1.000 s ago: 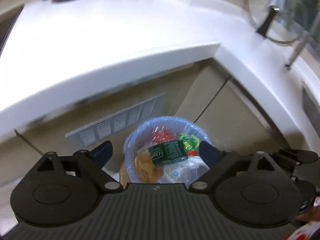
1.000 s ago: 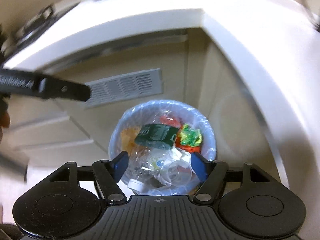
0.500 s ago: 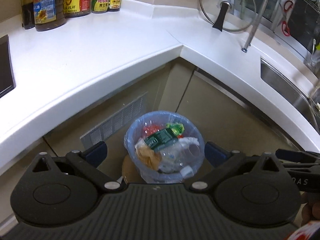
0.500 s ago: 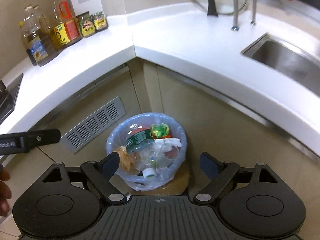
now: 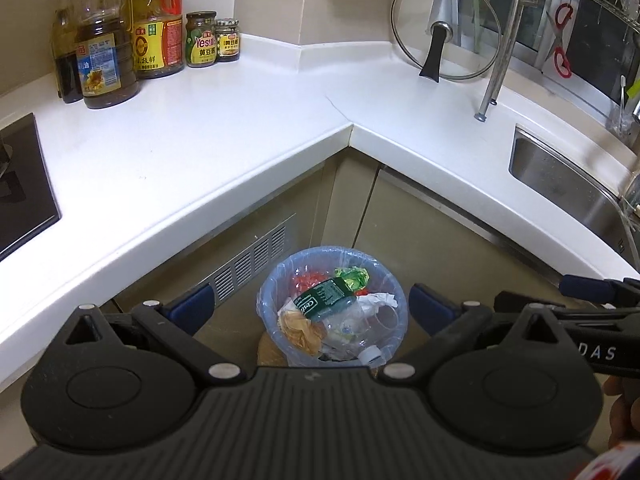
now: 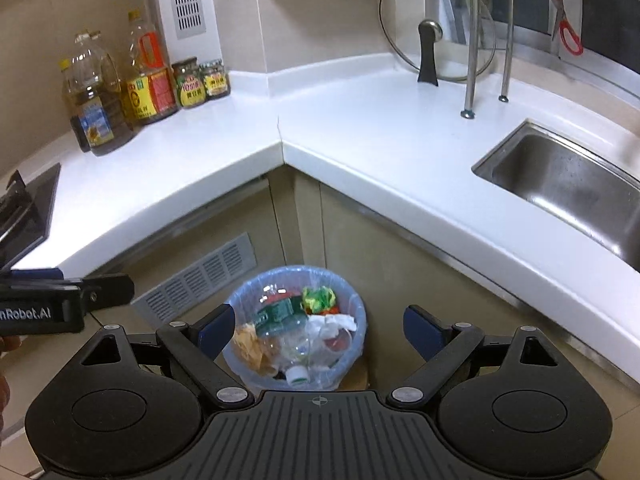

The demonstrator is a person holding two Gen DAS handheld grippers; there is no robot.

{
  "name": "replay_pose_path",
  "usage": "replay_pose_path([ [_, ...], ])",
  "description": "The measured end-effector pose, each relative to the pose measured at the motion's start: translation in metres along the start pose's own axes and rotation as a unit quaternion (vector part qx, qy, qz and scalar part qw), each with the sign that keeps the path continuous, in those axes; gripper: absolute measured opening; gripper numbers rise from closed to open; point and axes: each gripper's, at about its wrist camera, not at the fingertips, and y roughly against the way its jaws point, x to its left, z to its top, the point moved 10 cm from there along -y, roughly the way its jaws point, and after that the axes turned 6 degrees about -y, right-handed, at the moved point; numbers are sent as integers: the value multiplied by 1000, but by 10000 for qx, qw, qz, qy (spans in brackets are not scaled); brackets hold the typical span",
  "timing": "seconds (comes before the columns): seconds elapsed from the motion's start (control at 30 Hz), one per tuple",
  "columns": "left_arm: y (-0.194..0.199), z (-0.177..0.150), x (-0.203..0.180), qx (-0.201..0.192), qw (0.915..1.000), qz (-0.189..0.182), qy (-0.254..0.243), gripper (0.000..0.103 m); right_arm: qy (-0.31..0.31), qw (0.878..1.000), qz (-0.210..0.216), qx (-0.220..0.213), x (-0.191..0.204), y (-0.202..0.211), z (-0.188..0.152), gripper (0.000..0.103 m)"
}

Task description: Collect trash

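Observation:
A small bin lined with a blue bag (image 5: 267,300) stands on the floor in the corner under the white counter. It holds trash: a clear bottle with a green label (image 5: 324,300), crumpled white paper (image 5: 378,300), a brown wrapper (image 5: 298,326) and a green-yellow wrapper (image 5: 352,276). My left gripper (image 5: 310,306) hovers well above the bin, open and empty. My right gripper (image 6: 319,327) hangs beside it over the same bin (image 6: 358,312), also open with nothing between its pads. One right finger (image 5: 588,287) shows at the left wrist view's right edge.
The white L-shaped counter (image 5: 240,136) juts over the bin. Oil bottles and jars (image 5: 152,40) stand at its back left, with a black hob (image 5: 20,184) at the far left. On the right are a glass lid (image 5: 444,28), a steel sink (image 6: 568,184) and rack legs. A vent grille (image 6: 200,276) sits in the cabinet.
Both grippers have risen and drawn back from the bin, which now looks smaller and lower. The counter and wall have come into view. The right jaws stand wider than a second ago.

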Motion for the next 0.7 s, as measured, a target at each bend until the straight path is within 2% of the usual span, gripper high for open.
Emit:
replay_pose_path([
  [0.27, -2, 1, -2, 29, 10000, 6, 92, 103, 93, 9999, -36, 3, -5, -1, 5, 91],
  [0.7, -1, -1, -13, -1, 10000, 71, -37, 103, 90, 9999, -59, -32, -16, 7, 5, 91],
])
